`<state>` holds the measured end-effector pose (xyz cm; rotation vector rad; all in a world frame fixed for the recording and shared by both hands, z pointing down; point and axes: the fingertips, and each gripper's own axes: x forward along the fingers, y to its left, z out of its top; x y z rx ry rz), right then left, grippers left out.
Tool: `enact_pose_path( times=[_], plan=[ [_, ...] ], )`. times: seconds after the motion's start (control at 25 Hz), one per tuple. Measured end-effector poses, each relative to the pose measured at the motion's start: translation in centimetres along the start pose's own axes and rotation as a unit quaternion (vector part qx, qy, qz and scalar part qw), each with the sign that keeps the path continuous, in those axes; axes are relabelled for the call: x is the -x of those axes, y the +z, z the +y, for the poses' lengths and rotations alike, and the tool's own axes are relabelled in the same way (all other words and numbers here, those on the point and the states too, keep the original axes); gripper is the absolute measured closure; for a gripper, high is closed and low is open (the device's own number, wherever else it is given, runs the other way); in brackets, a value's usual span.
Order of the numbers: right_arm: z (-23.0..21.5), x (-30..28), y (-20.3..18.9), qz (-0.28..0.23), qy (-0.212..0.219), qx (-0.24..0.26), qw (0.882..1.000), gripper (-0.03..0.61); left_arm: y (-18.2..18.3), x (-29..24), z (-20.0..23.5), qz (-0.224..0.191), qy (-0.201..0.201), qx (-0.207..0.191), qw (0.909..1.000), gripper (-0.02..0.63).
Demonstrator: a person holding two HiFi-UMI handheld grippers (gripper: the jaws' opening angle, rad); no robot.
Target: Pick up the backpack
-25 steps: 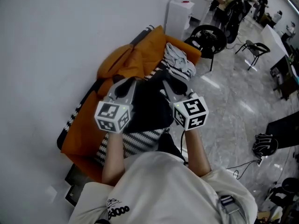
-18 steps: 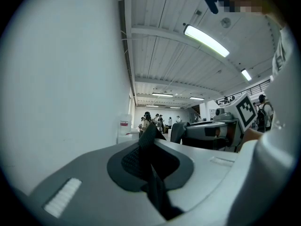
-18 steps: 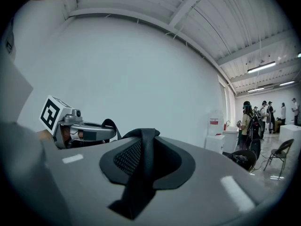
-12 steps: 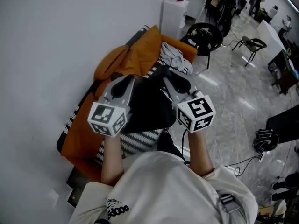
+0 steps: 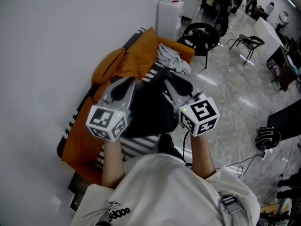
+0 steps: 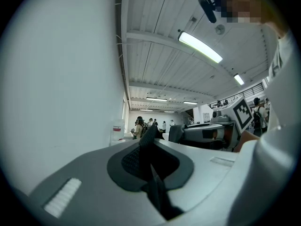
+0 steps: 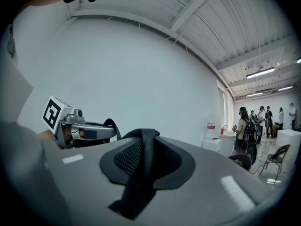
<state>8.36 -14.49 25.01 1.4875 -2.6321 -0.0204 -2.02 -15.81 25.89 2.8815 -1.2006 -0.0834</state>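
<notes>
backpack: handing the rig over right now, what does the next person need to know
Left gripper: fingers shut on a thin black strap of the backpack.
Right gripper: fingers shut on a second strap.
Where: the backpack is between the two grippers, in front of the person, over the orange cover and the striped blanket by the wall.
Done: both straps are gripped.
Left: raise both grippers together and carry the backpack clear. I cannot tell whether its bottom is off the cover yet.
</notes>
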Motion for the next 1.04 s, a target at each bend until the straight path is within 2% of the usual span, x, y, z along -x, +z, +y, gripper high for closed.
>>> enact_pose_path(
  times=[1.04],
  plan=[
    [-2.0,-0.2,-1.0,0.020,0.003,-0.003,1.000,0.505,-1.7,-2.5,-0.8,0.037,-0.015,0.027,0.9988,0.603]
  ],
)
